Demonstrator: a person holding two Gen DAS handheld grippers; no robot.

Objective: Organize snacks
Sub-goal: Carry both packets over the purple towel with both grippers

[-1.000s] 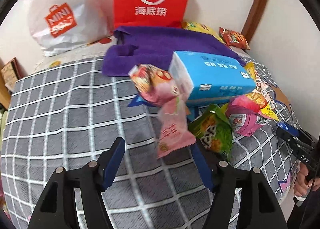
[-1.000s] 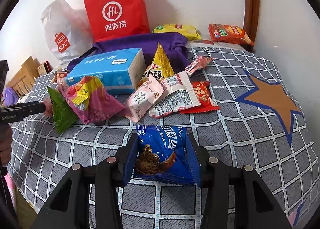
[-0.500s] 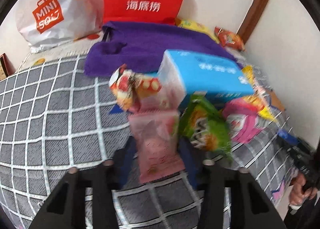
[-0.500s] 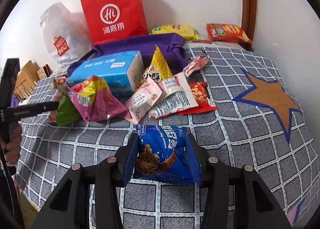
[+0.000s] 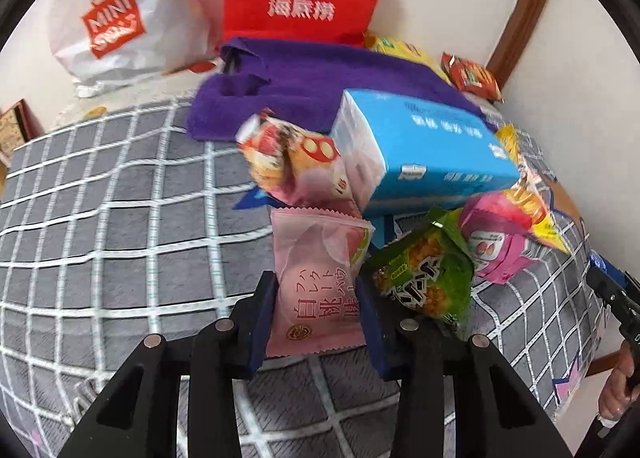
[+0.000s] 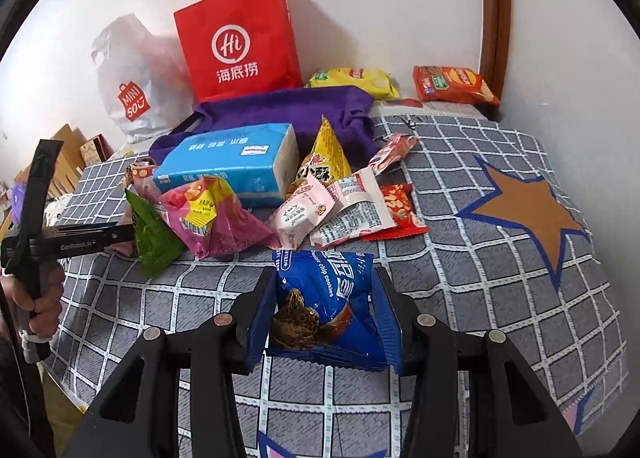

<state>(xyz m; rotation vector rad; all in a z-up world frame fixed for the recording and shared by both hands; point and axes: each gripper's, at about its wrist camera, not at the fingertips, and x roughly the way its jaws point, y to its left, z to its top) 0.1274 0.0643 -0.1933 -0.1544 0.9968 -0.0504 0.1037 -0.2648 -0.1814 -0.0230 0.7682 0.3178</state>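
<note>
left gripper [image 5: 318, 300] clamps pink snack packet [image 5: 316, 278] | right gripper [image 6: 326, 314] clamps blue cookie bag [image 6: 326, 298]

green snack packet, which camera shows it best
The left wrist view: the green snack packet lies close, face-on with its print visible, just right of the left gripper holding the pink peach packet. The right wrist view shows only its plain green side, far left, beside the magenta packet.

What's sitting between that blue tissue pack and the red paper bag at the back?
A purple cloth bag lies flat between the blue tissue pack and the red paper bag; the right wrist view shows it best.
</note>
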